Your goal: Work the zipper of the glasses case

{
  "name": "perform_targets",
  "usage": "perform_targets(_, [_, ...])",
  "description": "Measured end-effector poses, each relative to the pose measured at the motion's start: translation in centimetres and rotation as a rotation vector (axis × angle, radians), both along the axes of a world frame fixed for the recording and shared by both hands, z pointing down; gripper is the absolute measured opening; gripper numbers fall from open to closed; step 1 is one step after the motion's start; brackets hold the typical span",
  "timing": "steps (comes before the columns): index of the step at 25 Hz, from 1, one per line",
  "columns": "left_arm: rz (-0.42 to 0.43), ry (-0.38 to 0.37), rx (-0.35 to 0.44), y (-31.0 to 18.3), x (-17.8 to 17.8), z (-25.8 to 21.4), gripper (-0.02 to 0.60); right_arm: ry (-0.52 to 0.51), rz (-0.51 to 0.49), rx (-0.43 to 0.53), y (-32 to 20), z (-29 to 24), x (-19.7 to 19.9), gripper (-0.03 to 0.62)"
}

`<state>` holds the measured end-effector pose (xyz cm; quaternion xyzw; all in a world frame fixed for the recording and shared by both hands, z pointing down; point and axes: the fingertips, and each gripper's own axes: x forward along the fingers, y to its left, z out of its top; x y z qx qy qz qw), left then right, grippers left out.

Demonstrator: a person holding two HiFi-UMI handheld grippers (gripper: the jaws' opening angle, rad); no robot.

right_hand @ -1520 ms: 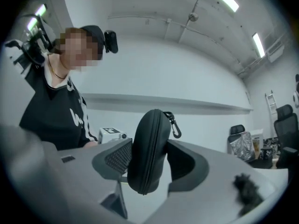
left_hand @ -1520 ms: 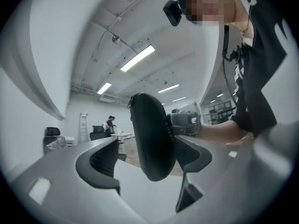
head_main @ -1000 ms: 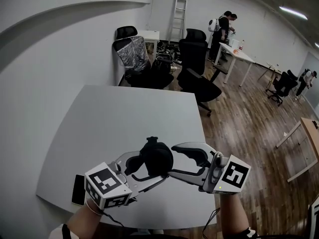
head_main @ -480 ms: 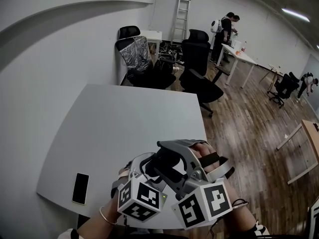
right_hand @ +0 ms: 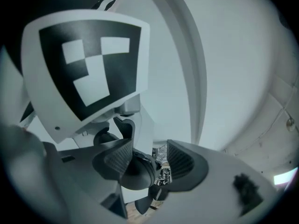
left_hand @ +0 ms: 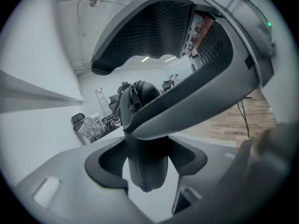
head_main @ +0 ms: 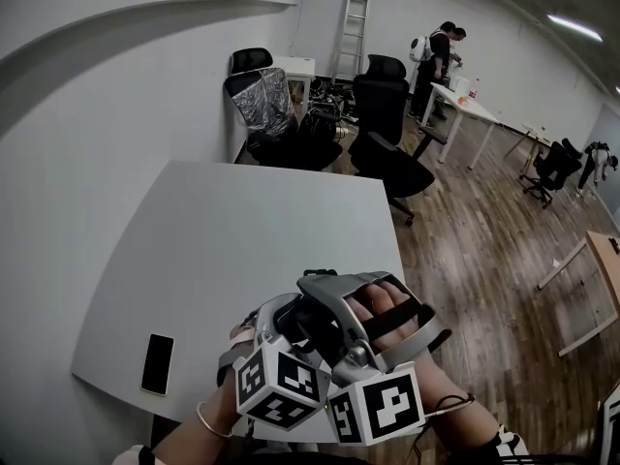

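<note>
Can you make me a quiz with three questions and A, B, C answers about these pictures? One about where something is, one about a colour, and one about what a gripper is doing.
1. Where is the phone?
A) on the table, near its left edge
B) in a drawer
C) under a pillow

2. What colour is the glasses case?
A) yellow
B) white
C) black

3. What is the left gripper doing?
A) hanging empty
B) clamped on the glasses case
C) holding the phone

Answers:
1 A, the phone lies flat by the table's near left edge.
2 C, the glasses case looks black in both gripper views.
3 B, the left gripper's pads press on both sides of the glasses case.
</note>
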<state>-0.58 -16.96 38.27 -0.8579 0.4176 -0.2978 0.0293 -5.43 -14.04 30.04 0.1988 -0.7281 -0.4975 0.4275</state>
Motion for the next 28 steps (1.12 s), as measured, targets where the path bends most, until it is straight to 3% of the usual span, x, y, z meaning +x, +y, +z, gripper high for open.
perform_targets(2, [0.001, -0.003, 0.01, 0.2, 0.0, -0.1, 0.278, -0.019, 0.007, -0.001, 0.1, -0.4, 0.2, 0.205])
perform_targets(3, [0.001, -0.002, 0.015, 0.4, -0.1, -0.2, 0.276, -0.032, 0.012, 0.014, 0.1, -0.7, 0.4, 0.145])
perform_targets(4, [0.003, 0.0, 0.021, 0.5, -0.1, -0.3, 0.272, -0.041, 0.019, 0.036, 0.0, -1.1, 0.6, 0.032])
perform_targets(5, [0.004, 0.004, 0.031, 0.6, -0.2, -0.4, 0.272, -0.043, 0.026, 0.051, 0.0, -1.3, 0.8, 0.008])
perform_targets(8, [0.006, 0.027, 0.077, 0.8, -0.4, -1.1, 0.27, -0.083, 0.017, 0.025, 0.1, -1.5, 1.0, 0.008])
perform_targets(11, [0.0, 0.056, 0.123, 0.9, -0.6, -1.6, 0.267, -0.282, -0.001, 0.001, 0.6, -3.8, 1.5, 0.006])
perform_targets(14, [-0.006, 0.043, 0.151, 1.1, -0.6, -2.5, 0.265, -0.426, -0.019, -0.146, 1.3, -4.8, 2.5, 0.015])
perform_targets(16, [-0.012, 0.022, 0.165, 1.1, -0.7, -2.8, 0.265, -0.403, -0.023, -0.204, 1.6, -4.1, 3.0, 0.13])
perform_targets(21, [-0.018, -0.021, 0.179, 1.1, -0.6, -3.0, 0.265, -0.264, -0.021, -0.137, 1.7, -2.6, 2.9, 0.143])
perform_targets(24, [-0.014, -0.021, 0.187, 1.2, -0.2, -3.3, 0.265, -0.262, -0.028, -0.138, 1.9, -2.3, 2.6, 0.143])
perform_targets(28, [-0.014, -0.016, 0.193, 1.6, 0.0, -3.6, 0.265, -0.261, -0.005, -0.06, 1.5, -3.0, 3.2, 0.141])
